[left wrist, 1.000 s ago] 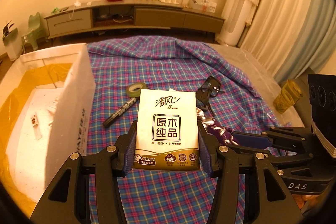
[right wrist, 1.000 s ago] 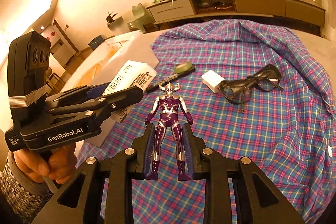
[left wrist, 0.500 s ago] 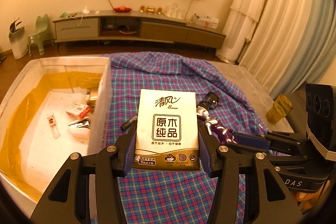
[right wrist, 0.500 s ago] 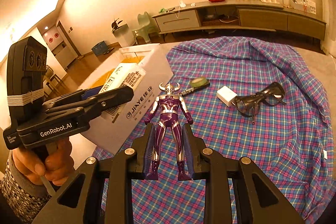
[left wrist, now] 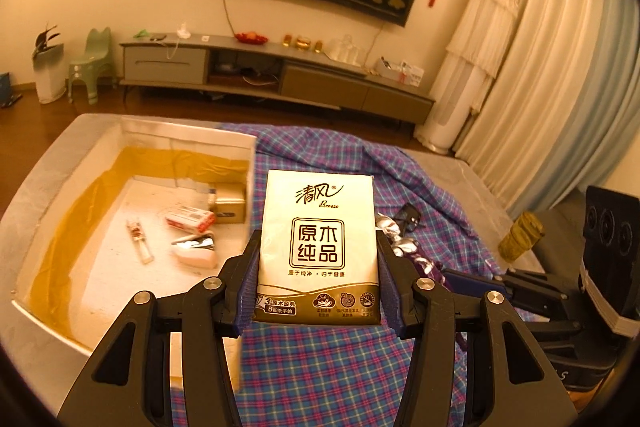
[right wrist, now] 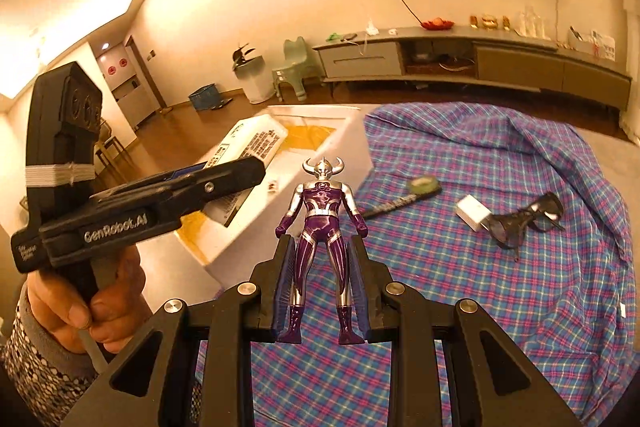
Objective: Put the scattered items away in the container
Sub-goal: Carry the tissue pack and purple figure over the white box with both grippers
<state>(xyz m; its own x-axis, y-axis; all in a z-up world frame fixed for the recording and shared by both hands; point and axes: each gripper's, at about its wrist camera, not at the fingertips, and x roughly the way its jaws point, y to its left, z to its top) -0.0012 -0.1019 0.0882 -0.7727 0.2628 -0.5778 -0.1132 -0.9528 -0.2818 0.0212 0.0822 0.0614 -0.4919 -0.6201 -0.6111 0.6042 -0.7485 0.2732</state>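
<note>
White container (left wrist: 188,139), yellow-lined, sits at left on the table; inside lie a gold box (left wrist: 229,202), a red-and-white pack (left wrist: 191,218), a thin tube (left wrist: 139,241) and what may be a stapler (left wrist: 196,249), blurred. Left gripper (left wrist: 318,279) is clamped on an upright tissue pack (left wrist: 318,243), held beside the container's right wall. Right gripper (right wrist: 320,287) is clamped on the legs of a purple figure (right wrist: 320,223) above the plaid cloth (right wrist: 520,287). On the cloth, further right: marker (right wrist: 394,205), tape roll (right wrist: 422,183), white adapter (right wrist: 472,213), glasses (right wrist: 524,221).
</note>
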